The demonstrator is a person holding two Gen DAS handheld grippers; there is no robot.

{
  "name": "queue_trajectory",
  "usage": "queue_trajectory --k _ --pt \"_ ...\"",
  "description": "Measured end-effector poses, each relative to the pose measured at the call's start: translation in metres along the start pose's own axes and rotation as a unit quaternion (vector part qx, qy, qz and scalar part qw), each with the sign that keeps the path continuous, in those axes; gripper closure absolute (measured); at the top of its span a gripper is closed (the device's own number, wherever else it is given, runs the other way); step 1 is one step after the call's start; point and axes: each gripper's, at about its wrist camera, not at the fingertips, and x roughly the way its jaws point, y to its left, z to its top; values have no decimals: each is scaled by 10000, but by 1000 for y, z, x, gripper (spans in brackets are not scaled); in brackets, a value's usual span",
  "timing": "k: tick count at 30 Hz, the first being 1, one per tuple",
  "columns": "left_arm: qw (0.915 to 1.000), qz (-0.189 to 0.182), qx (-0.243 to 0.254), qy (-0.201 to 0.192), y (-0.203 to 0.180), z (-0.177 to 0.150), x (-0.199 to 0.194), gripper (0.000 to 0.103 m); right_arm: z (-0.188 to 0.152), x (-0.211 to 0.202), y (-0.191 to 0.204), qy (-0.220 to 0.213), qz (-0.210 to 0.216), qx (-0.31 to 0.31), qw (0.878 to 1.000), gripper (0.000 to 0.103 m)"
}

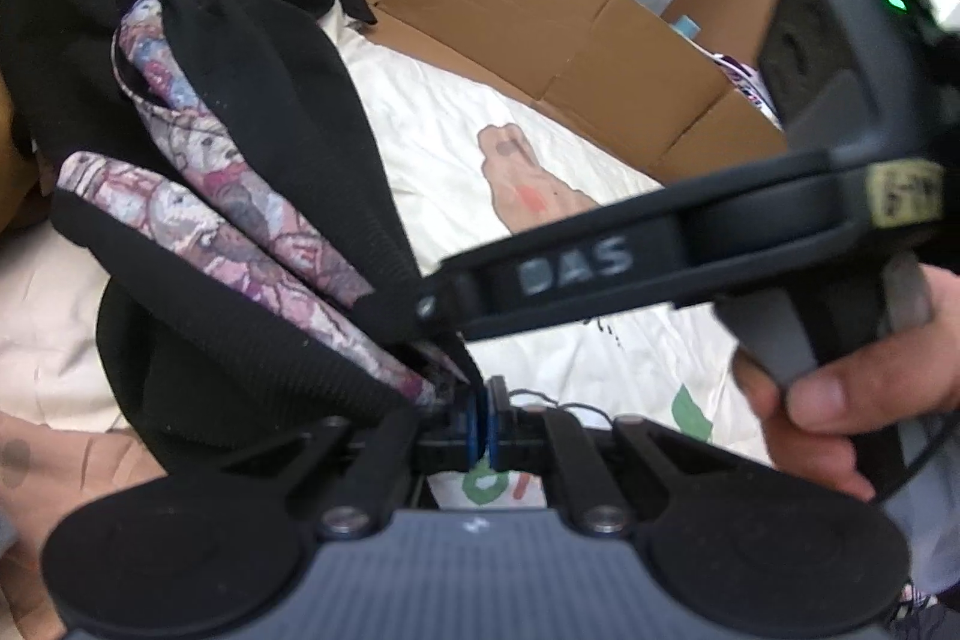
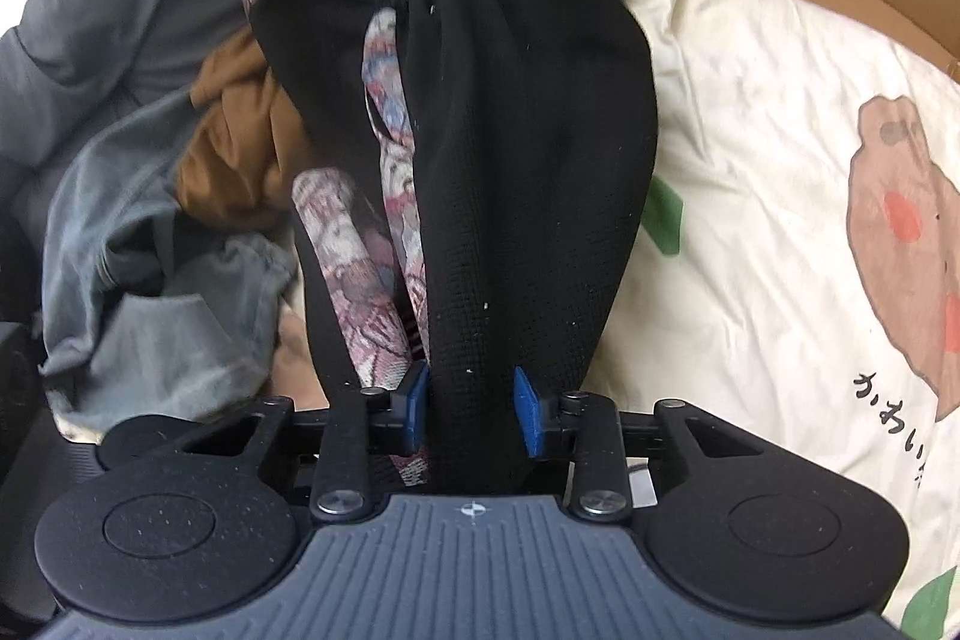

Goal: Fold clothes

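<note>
Left wrist view: cream bedsheet (image 1: 456, 160) with cartoon prints, cardboard box (image 1: 540, 16) behind. Left hand-held gripper (image 1: 480, 421) pinched tight on corner of black garment (image 1: 264, 172) with patterned lining, cloth lifted over sheet. Right hand-held gripper (image 1: 429, 307) alongside, gripping same corner; hand (image 1: 840, 400) on handle.

Right wrist view: same black garment (image 2: 528, 172) clamped between blue fingertips (image 2: 525, 412), hanging before grey clothes (image 2: 150, 232) and brown cloth (image 2: 234, 148).

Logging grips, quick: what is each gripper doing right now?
Left gripper: shut on the black garment's edge.
Right gripper: shut on the black garment.
</note>
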Motion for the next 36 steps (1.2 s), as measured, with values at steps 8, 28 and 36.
queue_trajectory --k 8,28,36 --pt "9998 -133 13 149 2 4 -1 95 0 -3 -4 207 -245 -388 9987 102" --pt "9931 973 -546 -367 41 48 -38 52 -37 -75 -123 -271 -991 791 9916 103" --pt "9878 1292 -720 -498 61 63 -25 39 -56 -105 -166 -32 -1075 1072 9884 103"
